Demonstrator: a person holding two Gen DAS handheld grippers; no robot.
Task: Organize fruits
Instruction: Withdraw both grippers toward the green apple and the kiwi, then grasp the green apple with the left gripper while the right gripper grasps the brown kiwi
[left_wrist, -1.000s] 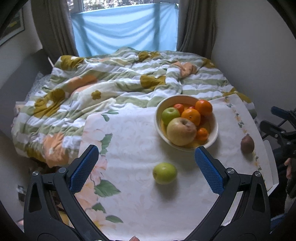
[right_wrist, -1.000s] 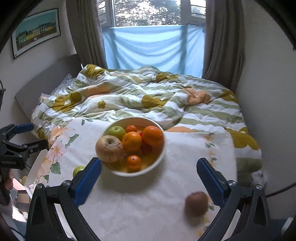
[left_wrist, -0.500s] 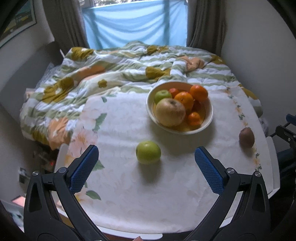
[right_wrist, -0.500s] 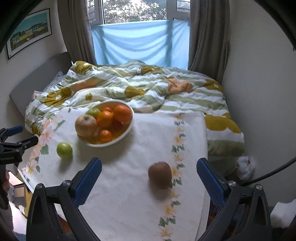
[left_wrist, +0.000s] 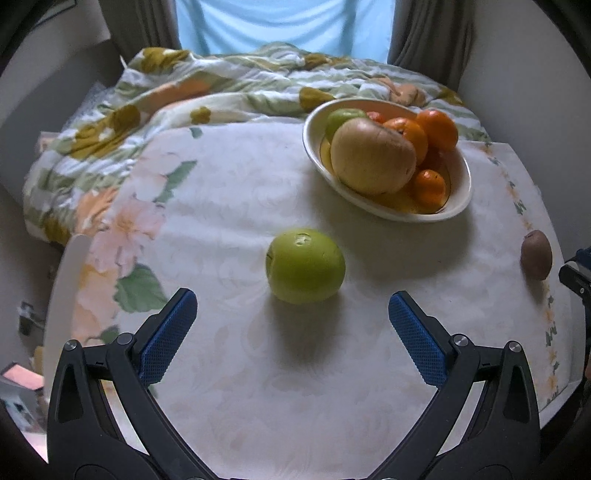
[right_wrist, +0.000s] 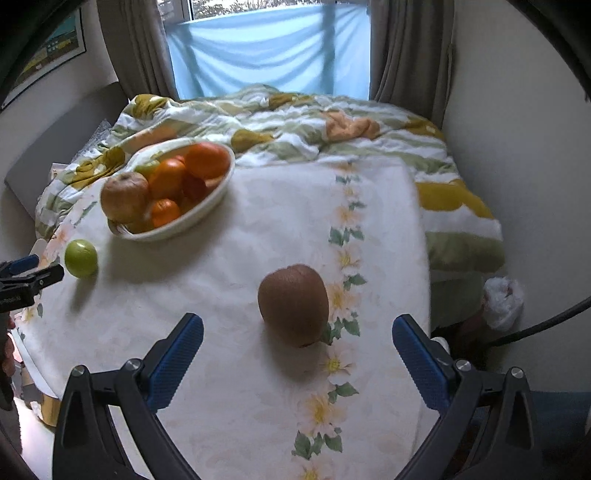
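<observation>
A green apple (left_wrist: 305, 265) lies loose on the floral tablecloth (left_wrist: 229, 192), just ahead of my open, empty left gripper (left_wrist: 291, 314). It also shows in the right wrist view (right_wrist: 81, 257). A brown kiwi (right_wrist: 293, 303) lies on the cloth just ahead of my open, empty right gripper (right_wrist: 297, 332); it also shows at the right edge of the left wrist view (left_wrist: 536, 254). A cream bowl (left_wrist: 458, 206) behind holds oranges, a tan pear-like fruit (left_wrist: 372, 161) and a green apple. The bowl also shows in the right wrist view (right_wrist: 192, 218).
The table stands against a bed with a rumpled floral quilt (right_wrist: 295, 125). Beyond are curtains and a blue-covered window (right_wrist: 269, 55). The table's right edge drops off near a white crumpled bag (right_wrist: 502, 302). The left gripper's tip shows at the left edge of the right view (right_wrist: 26, 277).
Both grippers have moved forward and lower toward the table. The green apple now sits close before the left gripper and the kiwi close before the right one. Both stay open.
</observation>
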